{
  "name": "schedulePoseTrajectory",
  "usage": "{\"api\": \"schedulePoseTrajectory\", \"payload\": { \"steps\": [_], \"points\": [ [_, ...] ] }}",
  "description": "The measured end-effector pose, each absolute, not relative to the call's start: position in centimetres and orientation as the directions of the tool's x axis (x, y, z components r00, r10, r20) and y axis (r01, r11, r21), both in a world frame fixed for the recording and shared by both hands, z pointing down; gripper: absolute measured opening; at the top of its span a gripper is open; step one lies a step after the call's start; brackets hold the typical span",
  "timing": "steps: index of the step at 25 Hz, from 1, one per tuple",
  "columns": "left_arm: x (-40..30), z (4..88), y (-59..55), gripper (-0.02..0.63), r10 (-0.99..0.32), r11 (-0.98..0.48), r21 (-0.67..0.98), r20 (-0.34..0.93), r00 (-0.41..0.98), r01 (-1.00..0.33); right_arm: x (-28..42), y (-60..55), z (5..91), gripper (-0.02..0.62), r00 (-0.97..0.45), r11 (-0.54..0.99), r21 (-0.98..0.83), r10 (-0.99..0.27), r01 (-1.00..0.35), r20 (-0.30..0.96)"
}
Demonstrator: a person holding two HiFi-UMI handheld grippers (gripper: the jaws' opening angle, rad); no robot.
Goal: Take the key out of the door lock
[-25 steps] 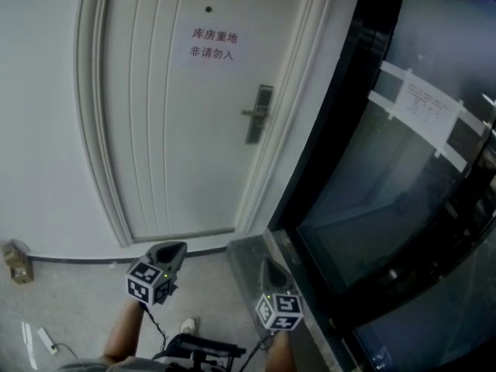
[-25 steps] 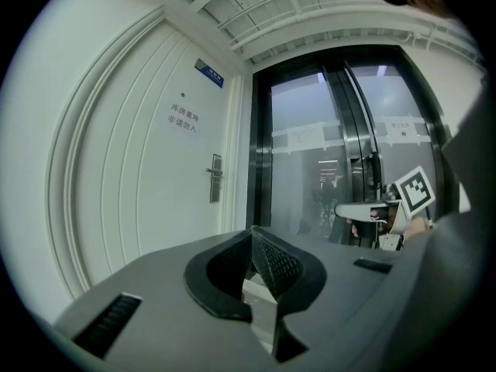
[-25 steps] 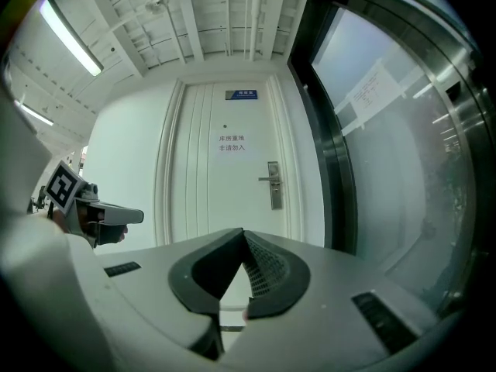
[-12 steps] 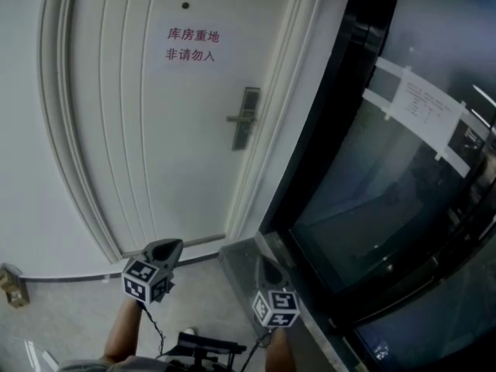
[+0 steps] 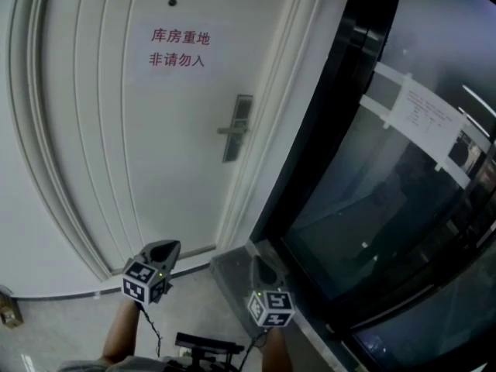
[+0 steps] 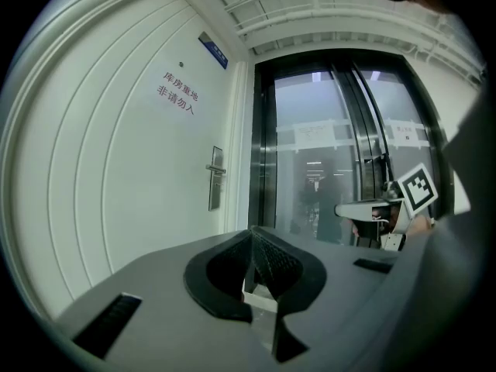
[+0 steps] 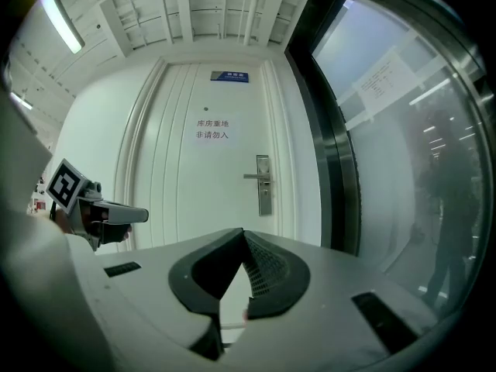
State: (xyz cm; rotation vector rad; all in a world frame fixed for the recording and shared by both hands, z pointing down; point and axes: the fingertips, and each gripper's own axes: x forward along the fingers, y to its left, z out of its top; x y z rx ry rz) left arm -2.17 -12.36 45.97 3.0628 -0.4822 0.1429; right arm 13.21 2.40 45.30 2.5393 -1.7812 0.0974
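A white door (image 5: pixel 132 130) carries a metal lock plate with a lever handle (image 5: pixel 235 128), also seen in the right gripper view (image 7: pixel 264 184) and the left gripper view (image 6: pixel 215 178). The key is too small to make out. My left gripper (image 5: pixel 166 248) hangs low, far below the lock, its jaws shut and empty (image 6: pixel 252 237). My right gripper (image 5: pixel 259 263) is beside it, near the door frame's foot, also shut with nothing held (image 7: pixel 242 235).
A red-lettered sign (image 5: pixel 179 48) is stuck on the door above the lock. A dark-framed glass wall (image 5: pixel 387 208) with a taped paper notice (image 5: pixel 422 113) runs along the right. Pale floor (image 5: pixel 70 324) lies below, with a small object at the left edge (image 5: pixel 8 308).
The head view has swung, so the door and lock sit further left and look slightly larger. Both grippers stay low and shut.
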Motion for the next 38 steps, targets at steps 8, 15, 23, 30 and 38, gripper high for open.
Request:
{"api": "schedulePoseTrajectory", "payload": {
  "steps": [8, 15, 23, 30, 38],
  "points": [
    [-0.3, 45.1, -17.1, 0.005, -0.296, -0.954, 0.013, 0.074, 0.952, -0.298, 15.0, -2.4, 44.6, 0.012, 0.353, -0.354, 0.002, -0.934, -0.935, 0.057],
    [1.0, 45.4, -20.2, 0.005, -0.311, -0.950, 0.018, 0.080, 0.947, -0.313, 16.6, -5.4, 45.0, 0.012, 0.348, -0.349, -0.003, -0.935, -0.937, 0.063],
    [3.9, 45.7, -23.0, 0.005, -0.333, -0.942, 0.015, 0.078, 0.940, -0.335, 20.1, -8.5, 45.5, 0.012, 0.340, -0.340, -0.002, -0.939, -0.940, 0.062],
    [7.4, 45.8, -26.0, 0.005, -0.346, -0.937, 0.023, 0.090, 0.934, -0.349, 24.1, -11.3, 45.5, 0.012, 0.339, -0.340, 0.006, -0.938, -0.940, 0.073],
    [11.4, 45.4, -29.6, 0.005, -0.376, -0.925, 0.025, 0.096, 0.922, -0.380, 28.3, -14.9, 45.5, 0.012, 0.324, -0.323, 0.021, -0.943, -0.946, 0.081]
  ]
}}
